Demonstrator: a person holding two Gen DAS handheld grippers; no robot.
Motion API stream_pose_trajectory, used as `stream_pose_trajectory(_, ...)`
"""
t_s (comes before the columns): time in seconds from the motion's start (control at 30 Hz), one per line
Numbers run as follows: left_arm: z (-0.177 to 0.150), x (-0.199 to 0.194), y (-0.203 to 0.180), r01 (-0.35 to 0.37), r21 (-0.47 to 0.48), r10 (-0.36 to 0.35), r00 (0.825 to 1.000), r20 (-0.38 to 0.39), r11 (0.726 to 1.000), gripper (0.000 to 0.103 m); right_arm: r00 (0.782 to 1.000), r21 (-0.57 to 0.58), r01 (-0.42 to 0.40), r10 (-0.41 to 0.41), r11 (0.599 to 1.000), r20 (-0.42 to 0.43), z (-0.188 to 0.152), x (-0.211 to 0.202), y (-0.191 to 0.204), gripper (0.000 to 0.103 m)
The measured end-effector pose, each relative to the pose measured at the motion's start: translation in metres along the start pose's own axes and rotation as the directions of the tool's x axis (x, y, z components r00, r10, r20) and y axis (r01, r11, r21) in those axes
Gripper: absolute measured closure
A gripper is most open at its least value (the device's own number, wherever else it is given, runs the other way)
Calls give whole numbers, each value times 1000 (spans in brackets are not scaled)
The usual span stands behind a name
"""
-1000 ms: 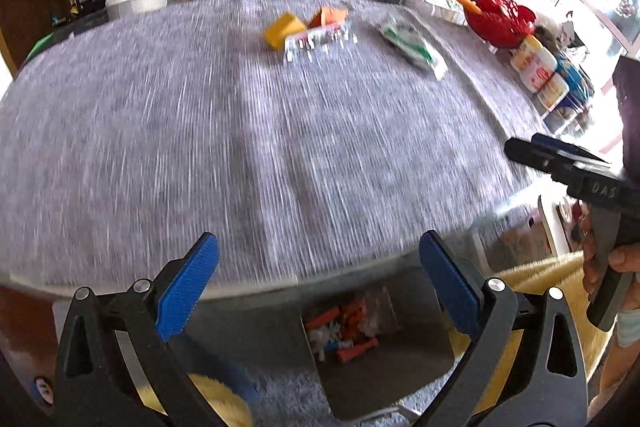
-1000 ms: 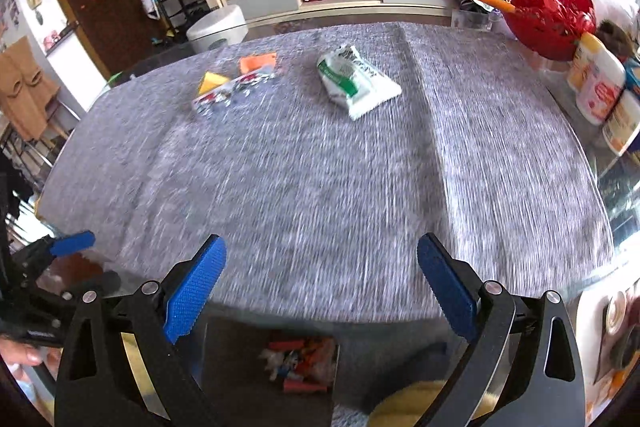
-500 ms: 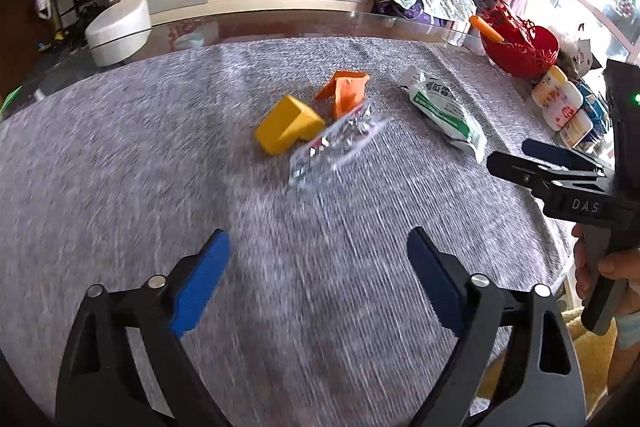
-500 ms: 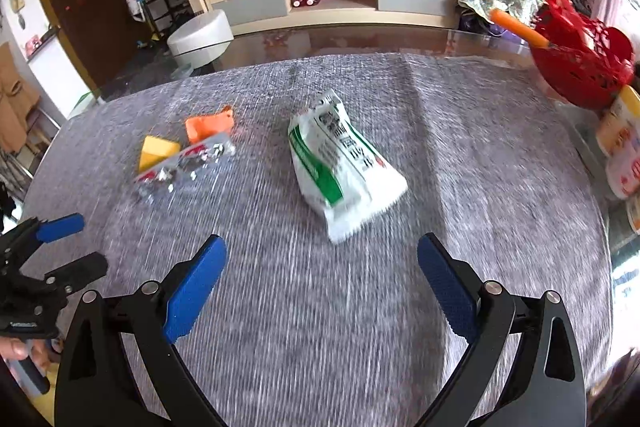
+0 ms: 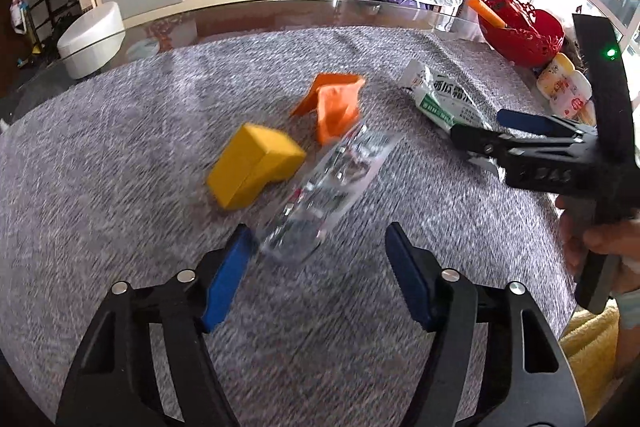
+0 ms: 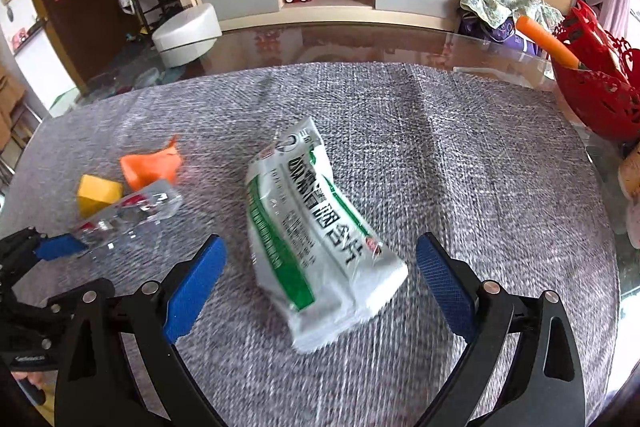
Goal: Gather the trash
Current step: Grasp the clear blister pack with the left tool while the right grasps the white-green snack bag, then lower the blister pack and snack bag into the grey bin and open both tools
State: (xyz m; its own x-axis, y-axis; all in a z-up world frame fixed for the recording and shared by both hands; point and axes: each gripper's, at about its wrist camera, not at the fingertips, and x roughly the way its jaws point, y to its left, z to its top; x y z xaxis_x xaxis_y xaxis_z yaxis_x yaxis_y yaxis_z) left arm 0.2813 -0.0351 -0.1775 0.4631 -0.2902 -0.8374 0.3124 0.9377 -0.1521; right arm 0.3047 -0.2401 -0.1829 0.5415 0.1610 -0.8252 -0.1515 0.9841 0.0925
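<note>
Left wrist view: left gripper [image 5: 316, 259] over the grey woven cloth [image 5: 120, 147] that covers the table, pointing steeply down; jaws part-way apart and closing, blue pads [image 5: 226, 275] either side of the near end of a clear plastic blister tray [image 5: 332, 187]. Left pad looks just at the tray's edge, right pad apart from it; frame is motion-blurred, contact cannot be confirmed. Going left to right across the cloth, toward its far edge: yellow block [image 5: 252, 169] just left of the tray, touching or nearly so; crumpled orange wrapper [image 5: 334, 103] at the tray's far end; white-and-green packet [image 5: 440, 99] toward the right edge, partly behind the right gripper [image 5: 476, 129], which comes in from the right, held by a hand [image 5: 600, 239]. Red basket [image 5: 520, 31] stands on bare glass at the far right corner of the table, bottles [image 5: 564, 87] just beside it. Right wrist view: left to right, left gripper's blue tip [image 6: 60, 247] at the tray [image 6: 128, 215], yellow block [image 6: 98, 193] and orange wrapper [image 6: 150, 167] behind it, then the white-and-green packet [image 6: 320, 231] lying flat mid-cloth. Right gripper [image 6: 320, 287] jaws wide apart, pads [image 6: 192, 283] straddling the packet's near end, clear of it on both sides.
</note>
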Motion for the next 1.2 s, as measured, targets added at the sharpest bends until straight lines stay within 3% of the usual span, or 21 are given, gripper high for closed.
stream_pose_trajectory(0.17, 12, 11, -10, -9, 30, 9, 1000, 7, 1000, 43, 999, -24, 23, -22, 999, 29, -3, 7, 3, 14)
stream_pose_trajectory(0.33, 13, 12, -15, -55, 61, 53, 998, 25, 997, 61, 997, -25, 49, -48, 998, 55, -5, 4, 0, 35)
stream_pose_trajectory(0.4, 13, 11, -15, -54, 61, 52, 998, 27, 997, 65, 998, -24, 41, -40, 999, 58, -6, 1, -3, 53)
stream_pose_trajectory(0.47, 11, 10, -14, -46, 57, 44, 999, 25, 997, 75, 998, -12, 24, -24, 1000, 54, -7, -2, -7, 64)
stream_pose_trajectory(0.5, 10, 8, -15, -39, 55, 38, 999, 23, 998, 75, 999, -8, 14, -14, 1000, 51, -8, -3, -7, 66)
stream_pose_trajectory(0.87, -20, -10, -36, -33, 53, 33, 999, -2, 998, 76, 998, -8, -58, 58, 998, 10, -36, -36, 2, 68)
stream_pose_trajectory(1.2, -71, -74, -51, -34, -2, 34, 999, 35, 999, 76, 991, -12, -130, 130, 991, 36, -78, -98, 24, 67)
